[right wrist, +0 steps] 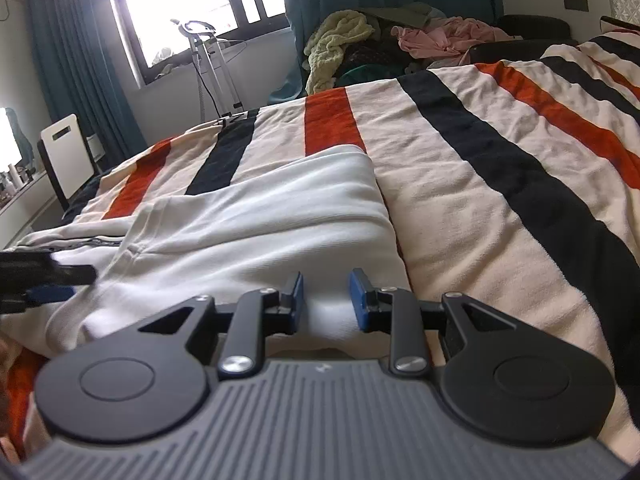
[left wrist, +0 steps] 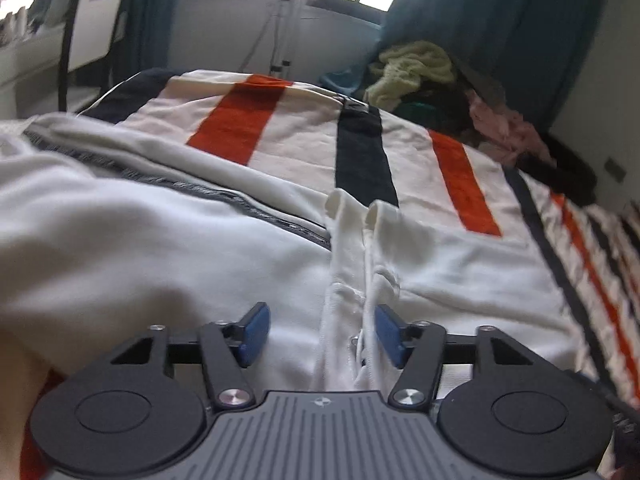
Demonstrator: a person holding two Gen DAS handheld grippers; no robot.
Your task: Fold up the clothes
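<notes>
1. White garment (left wrist: pixel 160 240) lies spread on the bed, over the striped blanket (right wrist: pixel 500 152). It looks like a zip-front top or drawstring trousers: a grey zip-like trim (left wrist: pixel 168 184) runs across it and 2 white cords (left wrist: pixel 348 240) lie side by side down the middle. Exact type: cannot tell.
2. Left gripper (left wrist: pixel 322 334): released, blue pads well apart, straddling the near end of the cords and the band with the metal eyelet. Nothing is pinched yet.
3. Right gripper (right wrist: pixel 326 300): also released, jaws apart, low over the garment's near right portion, close to its side edge beside the blanket. The left gripper shows blurred at the left border of the right wrist view.
4. Judged step: taking hold of the near hem at 2 points before lifting it over for a fold.
5. To do it well: lower each gripper until 1 pad slides under the fabric edge, and clamp all layers together. On the left, catch cloth, not just the loose cords, or the cords will pull free and the body will stay put.
6. Keep both grips level along the hem so the fold line runs straight; lift together, carry toward the far end.
7. Risk: dragging the blanket up with the hem.
8. Surroundings: a heap of unfolded clothes (right wrist: pixel 360 44) sits beyond the bed near the teal curtain (right wrist: pixel 76 60) and the window.
</notes>
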